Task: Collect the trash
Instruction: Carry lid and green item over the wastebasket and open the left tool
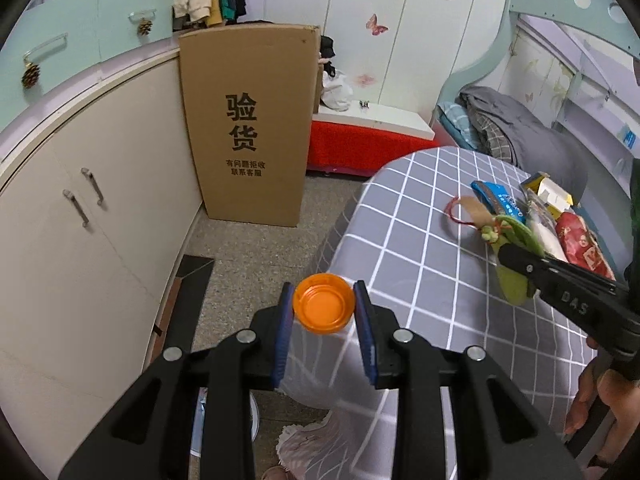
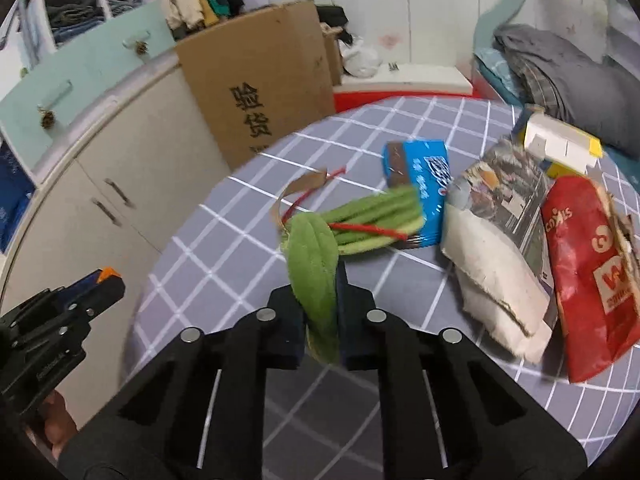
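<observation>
My left gripper (image 1: 323,312) is shut on a clear plastic bottle with an orange cap (image 1: 323,307), held above the floor beside the bed's edge. It shows at the left of the right wrist view (image 2: 102,280). My right gripper (image 2: 322,280) is shut on a green fuzzy plush strip (image 2: 316,264) with a red cord and a paper tag (image 2: 304,188), lifted over the grey checked bedsheet (image 2: 224,264). It shows in the left wrist view (image 1: 516,258). On the sheet lie a blue wrapper (image 2: 424,184), a torn paper bag (image 2: 496,248), a red snack bag (image 2: 588,272) and a white and yellow carton (image 2: 556,140).
A tall cardboard box (image 1: 248,128) leans on the cream cabinet (image 1: 80,232) at the left. A red bench with a white top (image 1: 372,136) stands behind. Folded grey bedding (image 1: 516,128) lies at the bed's head. Grey floor (image 1: 256,248) lies between cabinet and bed.
</observation>
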The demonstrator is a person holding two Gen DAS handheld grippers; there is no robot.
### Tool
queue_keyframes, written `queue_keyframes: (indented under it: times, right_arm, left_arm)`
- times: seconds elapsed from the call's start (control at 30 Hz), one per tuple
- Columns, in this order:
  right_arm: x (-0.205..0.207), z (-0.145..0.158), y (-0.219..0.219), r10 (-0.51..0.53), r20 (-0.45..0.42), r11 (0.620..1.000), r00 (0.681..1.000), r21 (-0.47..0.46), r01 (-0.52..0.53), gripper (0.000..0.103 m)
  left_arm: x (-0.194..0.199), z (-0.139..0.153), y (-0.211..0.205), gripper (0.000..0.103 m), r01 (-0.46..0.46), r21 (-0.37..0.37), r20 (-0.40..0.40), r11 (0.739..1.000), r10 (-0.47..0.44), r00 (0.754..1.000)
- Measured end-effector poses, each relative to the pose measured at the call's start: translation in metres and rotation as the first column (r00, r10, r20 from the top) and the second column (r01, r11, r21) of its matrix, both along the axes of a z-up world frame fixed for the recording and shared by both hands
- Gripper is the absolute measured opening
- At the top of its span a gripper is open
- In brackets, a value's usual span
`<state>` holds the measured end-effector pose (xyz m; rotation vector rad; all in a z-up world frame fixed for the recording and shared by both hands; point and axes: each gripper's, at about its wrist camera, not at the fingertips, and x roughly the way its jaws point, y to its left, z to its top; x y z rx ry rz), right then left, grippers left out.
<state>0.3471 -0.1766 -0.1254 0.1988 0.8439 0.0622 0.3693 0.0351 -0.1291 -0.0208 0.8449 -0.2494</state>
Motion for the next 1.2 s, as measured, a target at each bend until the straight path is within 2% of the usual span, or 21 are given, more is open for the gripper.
queue_keyframes:
  times: [0.27,0.43,0.53,0.67,0.87,1.2]
  right_arm:
    - [-0.036,0.028,0.06,0.146,0.052,0.987,0.988,0.058,-0.149,0.011]
    - [-0.056,0.038,0.112,0.241,0.084,0.967,0.967,0.064,-0.247,0.011]
    - [-0.067,0.038,0.143,0.296,0.089,0.95,0.951,0.072,-0.303,0.011]
    - [-0.076,0.029,0.19,0.372,0.074,0.923,0.925,0.08,-0.377,0.011]
    - [-0.077,0.003,0.24,0.436,0.023,0.898,0.899,0.057,-0.437,0.011]
    - [-0.06,-0.043,0.268,0.44,-0.076,0.898,0.895,0.047,-0.438,0.011]
  left_arm:
    - [-0.041,0.019,0.041,0.029,-0.05,-0.033,0.06,0.998,0.052,0.997]
    - [-0.069,0.026,0.083,0.029,-0.127,-0.029,0.087,0.991,0.129,0.988]
    - [-0.082,0.022,0.105,0.029,-0.176,0.003,0.091,0.984,0.175,0.98]
    - [-0.096,0.009,0.139,0.029,-0.23,0.014,0.062,0.973,0.229,0.971]
    - [-0.101,-0.024,0.178,0.029,-0.297,0.062,0.003,0.953,0.297,0.955]
    - [-0.076,-0.073,0.204,0.03,-0.327,0.051,-0.12,0.944,0.331,0.936]
